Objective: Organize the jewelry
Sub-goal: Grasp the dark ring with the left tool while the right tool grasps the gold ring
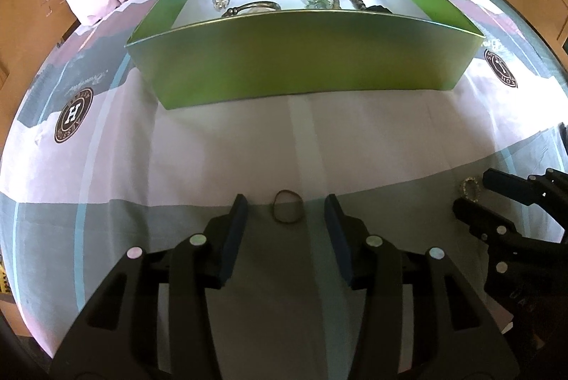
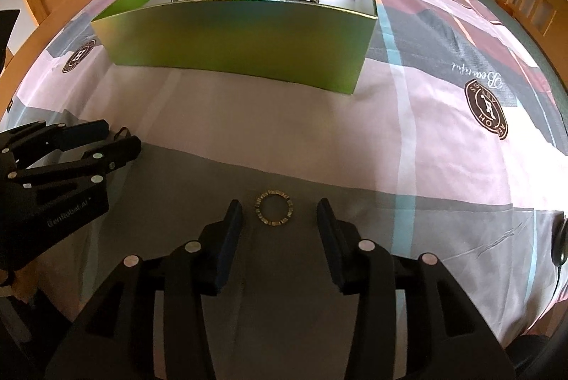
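Through the left wrist camera, the left tongs (image 1: 287,202) are spread wide and hold nothing, and a thin dark loop (image 1: 287,206) lies flat on the bed sheet (image 1: 213,138) between their tips, a touch ahead of them. The green box (image 1: 301,60) sits farther ahead, with a bangle (image 1: 248,9) and beads (image 1: 349,1) already inside. To grip well, I judge the tongs should drop until the pads straddle the loop, then close gently so the sheet is not pinched with it. Through the right wrist camera, the right tongs (image 2: 279,209) are likewise spread and empty, with a gold ring (image 2: 274,210) lying flat between their tips, nearer the left pad. Centring the ring before closing would likely stop it skidding away; the box lies ahead and slightly left, so a lift over its near wall follows.
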`<control>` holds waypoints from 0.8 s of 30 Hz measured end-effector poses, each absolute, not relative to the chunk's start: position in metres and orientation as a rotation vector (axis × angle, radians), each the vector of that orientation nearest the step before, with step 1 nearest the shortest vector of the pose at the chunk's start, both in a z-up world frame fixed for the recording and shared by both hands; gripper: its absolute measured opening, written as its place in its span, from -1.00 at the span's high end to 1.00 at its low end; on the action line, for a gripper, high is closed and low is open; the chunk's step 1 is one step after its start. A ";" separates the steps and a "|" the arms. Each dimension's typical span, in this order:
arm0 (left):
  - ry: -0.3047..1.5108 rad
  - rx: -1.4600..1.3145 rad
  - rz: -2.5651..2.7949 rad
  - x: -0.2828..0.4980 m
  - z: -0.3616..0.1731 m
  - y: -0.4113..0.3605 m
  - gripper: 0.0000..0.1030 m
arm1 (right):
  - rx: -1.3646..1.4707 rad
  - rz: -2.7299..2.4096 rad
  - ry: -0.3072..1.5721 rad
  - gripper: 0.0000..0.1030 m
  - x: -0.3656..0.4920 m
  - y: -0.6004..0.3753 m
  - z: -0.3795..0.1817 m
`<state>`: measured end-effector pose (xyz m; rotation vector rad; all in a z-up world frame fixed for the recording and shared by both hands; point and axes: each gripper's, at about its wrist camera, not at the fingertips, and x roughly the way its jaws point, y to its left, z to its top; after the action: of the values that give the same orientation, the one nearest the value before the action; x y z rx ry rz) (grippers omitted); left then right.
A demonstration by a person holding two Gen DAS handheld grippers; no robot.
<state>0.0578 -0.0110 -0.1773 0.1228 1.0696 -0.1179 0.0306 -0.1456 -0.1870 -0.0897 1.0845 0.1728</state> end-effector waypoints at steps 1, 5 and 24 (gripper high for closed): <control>1.067 0.123 -0.115 0.058 -0.177 -0.011 0.12 | -0.087 0.172 1.085 0.15 0.031 -0.146 -0.187; 1.066 0.122 -0.112 0.058 -0.178 -0.011 0.12 | -0.078 0.170 1.088 0.15 0.031 -0.147 -0.188; 1.064 0.126 -0.120 0.058 -0.180 -0.012 0.16 | -0.089 0.168 1.098 0.14 0.032 -0.144 -0.190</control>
<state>0.0583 -0.0119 -0.1801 0.1263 1.0641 -0.1203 0.0324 -0.1439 -0.1902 -0.0891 1.0979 0.1680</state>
